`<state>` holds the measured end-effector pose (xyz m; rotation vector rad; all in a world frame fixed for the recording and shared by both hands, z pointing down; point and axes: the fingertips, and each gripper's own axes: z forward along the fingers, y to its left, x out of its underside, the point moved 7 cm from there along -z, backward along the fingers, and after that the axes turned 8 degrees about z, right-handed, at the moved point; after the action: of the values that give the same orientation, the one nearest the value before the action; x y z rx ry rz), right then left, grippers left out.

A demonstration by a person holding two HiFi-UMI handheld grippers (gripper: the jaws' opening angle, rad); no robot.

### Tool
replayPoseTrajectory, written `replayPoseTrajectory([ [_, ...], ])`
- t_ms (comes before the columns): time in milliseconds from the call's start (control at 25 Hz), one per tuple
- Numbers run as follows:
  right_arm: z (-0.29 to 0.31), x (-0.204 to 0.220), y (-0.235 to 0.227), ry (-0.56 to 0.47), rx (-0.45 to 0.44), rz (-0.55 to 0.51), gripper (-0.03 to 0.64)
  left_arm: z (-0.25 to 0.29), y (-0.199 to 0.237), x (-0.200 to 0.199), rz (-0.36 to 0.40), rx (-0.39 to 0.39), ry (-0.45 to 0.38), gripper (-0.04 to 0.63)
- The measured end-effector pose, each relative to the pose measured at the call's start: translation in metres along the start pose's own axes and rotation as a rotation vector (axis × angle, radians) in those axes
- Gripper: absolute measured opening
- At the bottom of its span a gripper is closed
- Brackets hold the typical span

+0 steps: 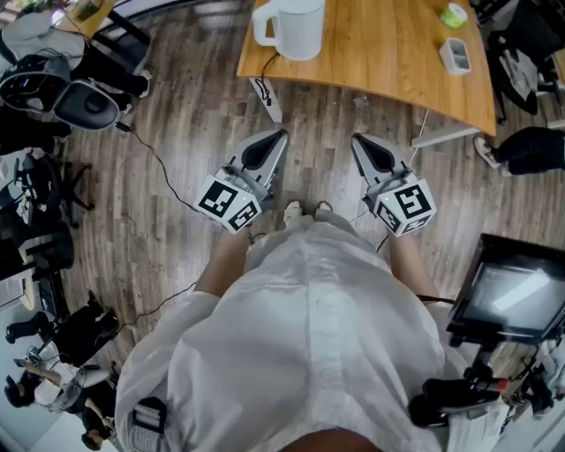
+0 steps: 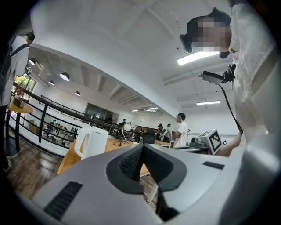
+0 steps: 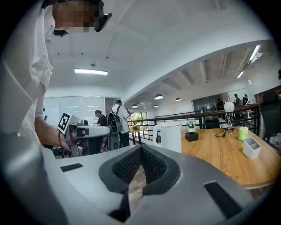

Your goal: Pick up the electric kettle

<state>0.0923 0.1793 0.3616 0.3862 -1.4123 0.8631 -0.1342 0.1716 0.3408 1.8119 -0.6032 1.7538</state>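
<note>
The white electric kettle [image 1: 294, 26] stands near the left end of the wooden table [image 1: 380, 62], its handle pointing left. It also shows in the left gripper view as a white kettle [image 2: 93, 141] and in the right gripper view as the kettle [image 3: 169, 136] at the table's edge. My left gripper [image 1: 279, 138] and right gripper [image 1: 357, 141] hang side by side over the floor, short of the table. Both are shut with nothing between their jaws. The left gripper [image 2: 143, 146] and right gripper [image 3: 140, 148] tips meet in their own views.
On the table sit a white rectangular box [image 1: 456, 55], a green cup [image 1: 454, 15] and a small black box [image 3: 191, 136]. A cable [image 1: 154, 159] runs across the wooden floor. Chairs and bags [image 1: 62, 88] stand at the left, a monitor [image 1: 512, 296] at the right. People stand in the background.
</note>
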Motion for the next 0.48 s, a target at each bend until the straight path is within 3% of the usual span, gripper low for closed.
replayPoseTrajectory([
  [480, 0.0013, 0.0002, 0.0011, 0.004, 0.012, 0.006, 0.012, -0.0007, 0.0028, -0.0027, -0.008, -0.001, 0.008, 0.006],
])
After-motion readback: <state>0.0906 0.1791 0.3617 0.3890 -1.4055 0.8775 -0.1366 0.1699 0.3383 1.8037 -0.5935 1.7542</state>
